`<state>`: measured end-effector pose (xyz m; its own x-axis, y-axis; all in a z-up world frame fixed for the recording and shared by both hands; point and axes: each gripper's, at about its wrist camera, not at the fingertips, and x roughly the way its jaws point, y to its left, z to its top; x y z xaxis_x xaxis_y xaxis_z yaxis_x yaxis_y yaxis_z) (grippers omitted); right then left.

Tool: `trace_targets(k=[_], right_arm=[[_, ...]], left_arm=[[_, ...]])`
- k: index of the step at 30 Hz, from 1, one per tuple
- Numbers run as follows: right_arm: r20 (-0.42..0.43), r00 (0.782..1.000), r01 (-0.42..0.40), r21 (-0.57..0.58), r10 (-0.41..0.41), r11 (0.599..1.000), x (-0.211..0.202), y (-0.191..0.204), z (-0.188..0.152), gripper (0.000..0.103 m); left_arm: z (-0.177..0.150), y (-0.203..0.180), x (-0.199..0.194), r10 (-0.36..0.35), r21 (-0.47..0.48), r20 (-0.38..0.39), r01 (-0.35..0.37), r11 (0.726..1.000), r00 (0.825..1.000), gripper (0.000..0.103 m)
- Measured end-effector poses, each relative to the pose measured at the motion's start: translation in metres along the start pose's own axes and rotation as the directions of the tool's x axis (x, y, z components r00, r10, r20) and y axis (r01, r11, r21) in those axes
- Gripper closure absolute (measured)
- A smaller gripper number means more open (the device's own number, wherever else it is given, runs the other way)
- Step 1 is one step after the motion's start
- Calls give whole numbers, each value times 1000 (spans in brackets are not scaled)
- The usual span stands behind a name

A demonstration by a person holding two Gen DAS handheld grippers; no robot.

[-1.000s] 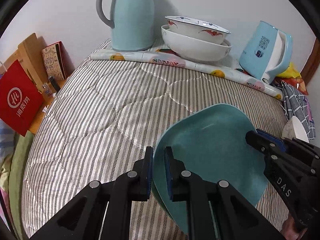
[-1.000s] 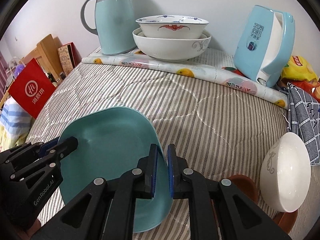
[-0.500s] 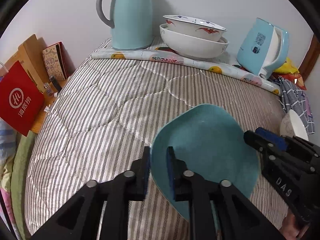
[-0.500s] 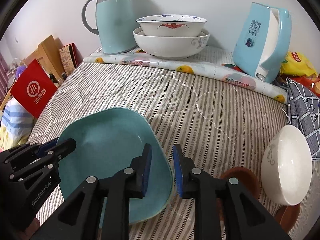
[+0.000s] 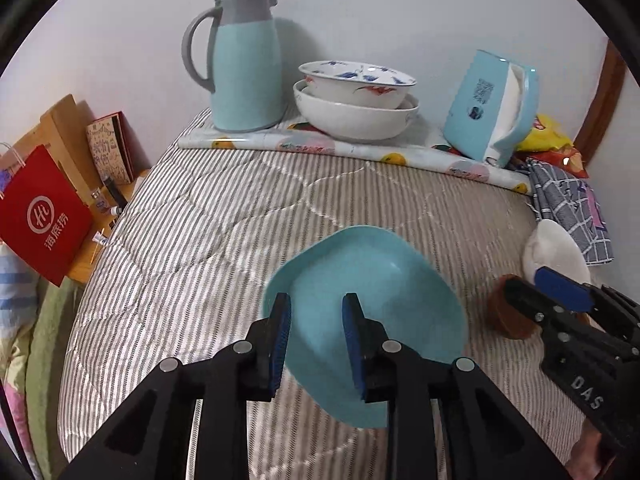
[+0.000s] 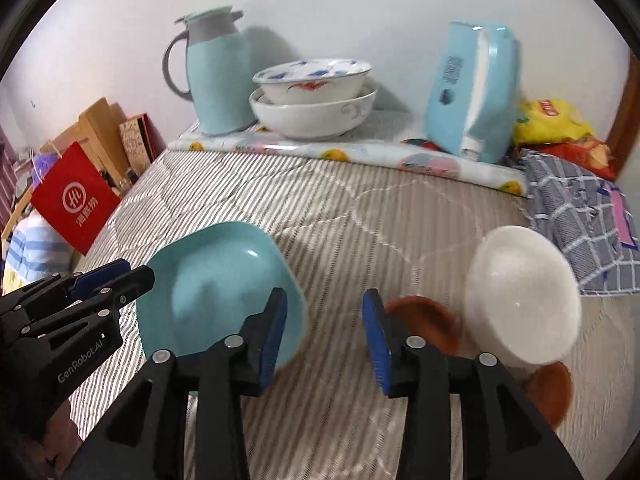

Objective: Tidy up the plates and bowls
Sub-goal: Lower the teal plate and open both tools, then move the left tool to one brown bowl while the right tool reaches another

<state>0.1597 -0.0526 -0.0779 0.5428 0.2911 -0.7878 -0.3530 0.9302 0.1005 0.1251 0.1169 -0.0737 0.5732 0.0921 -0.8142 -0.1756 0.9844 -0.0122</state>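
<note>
A teal squarish plate lies on the striped quilt; it also shows in the right wrist view. My left gripper is open, its jaws spread just above the plate's near-left rim. My right gripper is open and empty, to the right of the plate. A white bowl leans on brown dishes at the right. Two stacked white bowls stand at the back.
A teal thermos jug and a blue kettle stand on a fruit-print mat by the wall. A checked cloth and snack bags lie at the right. A red bag stands off the left edge.
Both grippers let go of the teal plate and opened. The plate now lies flat on the quilt. Both grippers drew back, and the right one shifted right toward the white bowl.
</note>
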Motion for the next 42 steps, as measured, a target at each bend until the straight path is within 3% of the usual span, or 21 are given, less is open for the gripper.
trace_targets(k=[3, 7, 11, 19, 22, 29, 42], right_arm=[[20, 1000, 18, 31, -18, 999, -18, -18, -6, 55], [45, 998, 37, 89, -42, 995, -41, -47, -15, 53], [66, 995, 65, 134, -75, 989, -62, -77, -28, 52], [66, 985, 147, 179, -161, 973, -84, -129, -56, 51], [58, 982, 167, 191, -180, 967, -86, -145, -66, 52], [1, 979, 199, 223, -205, 954, -75, -184, -88, 52], [-50, 987, 158, 258, -150, 953, -40, -215, -96, 52]], left_arm=[[-2, -11, -8, 0, 10, 8, 0, 1000, 1000, 78], [-5, -31, -20, -15, 23, 22, 14, 1000, 1000, 78], [-10, -52, -29, -33, 39, 42, 32, 999, 999, 67], [-19, -97, -33, -69, 76, 43, 66, 995, 997, 67], [-24, -109, -28, -96, 74, 28, 93, 993, 995, 67], [-30, -135, -10, -84, 90, -7, 84, 992, 996, 67], [-28, -155, 32, -80, 63, -85, 86, 994, 993, 67]])
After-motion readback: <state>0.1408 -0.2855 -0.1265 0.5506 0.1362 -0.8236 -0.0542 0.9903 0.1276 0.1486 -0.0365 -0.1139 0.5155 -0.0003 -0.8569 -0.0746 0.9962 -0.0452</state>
